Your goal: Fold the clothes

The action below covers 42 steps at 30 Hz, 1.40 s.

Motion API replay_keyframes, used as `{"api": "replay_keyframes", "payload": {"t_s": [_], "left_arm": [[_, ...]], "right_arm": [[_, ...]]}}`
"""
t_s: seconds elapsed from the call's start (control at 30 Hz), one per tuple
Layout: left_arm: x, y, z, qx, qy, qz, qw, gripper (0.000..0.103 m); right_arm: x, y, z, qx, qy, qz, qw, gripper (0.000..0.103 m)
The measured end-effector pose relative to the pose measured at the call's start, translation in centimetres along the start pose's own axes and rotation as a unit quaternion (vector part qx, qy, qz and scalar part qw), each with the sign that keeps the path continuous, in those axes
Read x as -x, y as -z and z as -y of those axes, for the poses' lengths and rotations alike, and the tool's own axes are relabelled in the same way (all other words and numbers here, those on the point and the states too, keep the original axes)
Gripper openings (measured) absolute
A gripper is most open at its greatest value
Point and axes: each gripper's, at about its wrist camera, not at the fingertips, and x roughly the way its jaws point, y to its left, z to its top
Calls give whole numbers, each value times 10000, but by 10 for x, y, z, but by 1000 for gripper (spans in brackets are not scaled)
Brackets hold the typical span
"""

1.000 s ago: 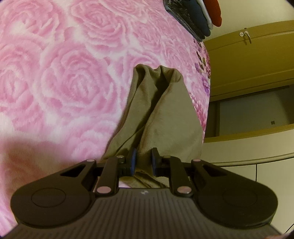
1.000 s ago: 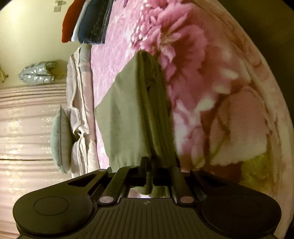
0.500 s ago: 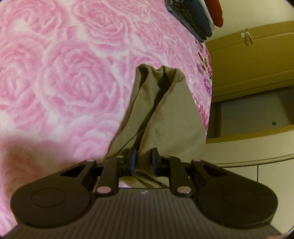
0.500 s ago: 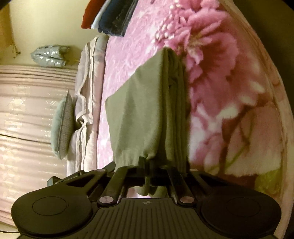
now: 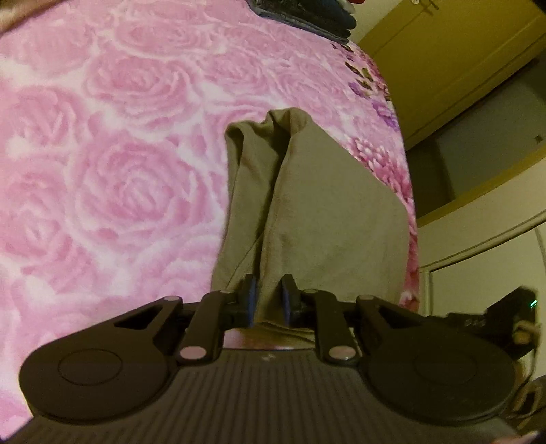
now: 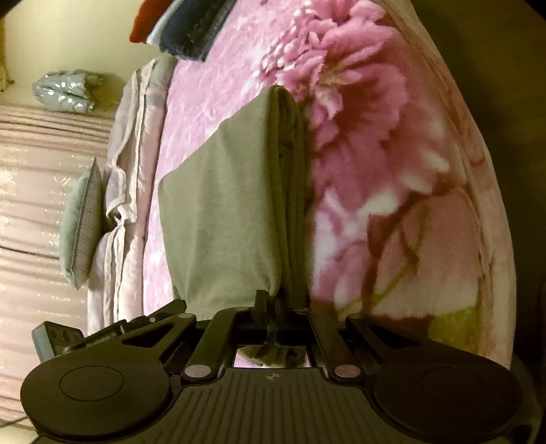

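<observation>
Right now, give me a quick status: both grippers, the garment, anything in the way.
Left gripper opening, olive-green cloth garment between its pads. Right gripper shut on it. Garment hangs over pink rose-print blanket. Nothing blocking.

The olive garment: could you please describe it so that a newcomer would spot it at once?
A pink rose-patterned blanket covers the bed. The olive garment hangs over it in long folds, near the bed's edge. It is the only plain, drab cloth; the folded stack at the far end is red, white and dark blue.

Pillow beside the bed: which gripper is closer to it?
Left, probably. From the right gripper, shut on the green cloth, the pillow lies off left, and the left gripper, jaws opening around the cloth, sits on that side.
</observation>
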Motion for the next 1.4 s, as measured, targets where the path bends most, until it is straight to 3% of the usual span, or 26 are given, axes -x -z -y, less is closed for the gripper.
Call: {"api": "replay_keyframes", "payload": {"t_s": [0.03,0.07,0.1,0.13,0.17,0.27,0.4,0.43,0.47,0.5,0.57,0.6,0.77,0.87,0.97,1.0,1.07,1.17,1.2,1.23,1.27,1.4], "left_arm": [[5,-2,4,-79,-105,29,9999,15],[11,-6,5,-97,-190,63,9998,13],[17,-10,6,-113,-275,96,9995,13],[22,-17,3,23,-260,127,9996,17],[24,-23,-1,212,-150,162,9995,20],[15,-51,-11,896,202,354,9951,32],[-21,-93,-14,1506,664,387,9856,36],[-30,-100,-14,1577,714,346,9843,38],[-39,-107,-13,1645,763,305,9830,39],[-50,-113,-12,1654,762,223,9830,38],[-66,-118,-6,1465,827,130,9857,25],[-67,-117,-4,1317,804,208,9878,4],[-65,-108,0,602,612,595,9945,4],[-76,-98,-4,462,480,561,9962,6],[-76,-98,-10,897,595,573,9925,9],[-75,-100,-12,1099,674,531,9902,10],[-76,-108,-14,1324,708,470,9875,25],[-77,-121,-18,1655,756,379,9826,31],[-81,-122,-17,1596,734,371,9838,28],[-84,-124,-14,1531,711,363,9850,23],[-88,-125,-12,1465,688,356,9862,6],[-92,-123,-8,1184,562,532,9899,5]], "right_arm": [[8,-7,-2,102,128,76,9998,5],[16,-14,-3,208,255,178,9993,20],[24,-21,-4,313,383,280,9984,45],[26,-31,-3,275,334,371,9984,57],[26,-41,-2,195,234,458,9985,60],[27,-74,4,-45,-66,719,9974,60],[7,-105,18,-735,-306,698,9944,57],[2,-111,22,-920,-348,665,9929,54],[-3,-117,26,-1103,-391,631,9911,43],[-6,-121,30,-1233,-407,559,9900,31],[-13,-127,34,-1290,-468,474,9894,14],[-11,-129,33,-1180,-476,507,9906,7],[-3,-121,17,-103,-252,887,9957,4],[-12,-114,22,-63,-7,959,9954,3],[-6,-119,18,-240,-55,860,9960,5],[-4,-123,20,-454,-103,791,9958,23],[1,-132,23,-838,-145,776,9933,49],[-5,-145,30,-1254,-156,765,9890,49],[-9,-148,33,-1379,-177,697,9878,47],[-13,-150,32,-1318,-130,635,9892,36],[-17,-151,30,-1204,-62,573,9910,17],[-18,-150,17,-351,246,715,9965,5]]}}
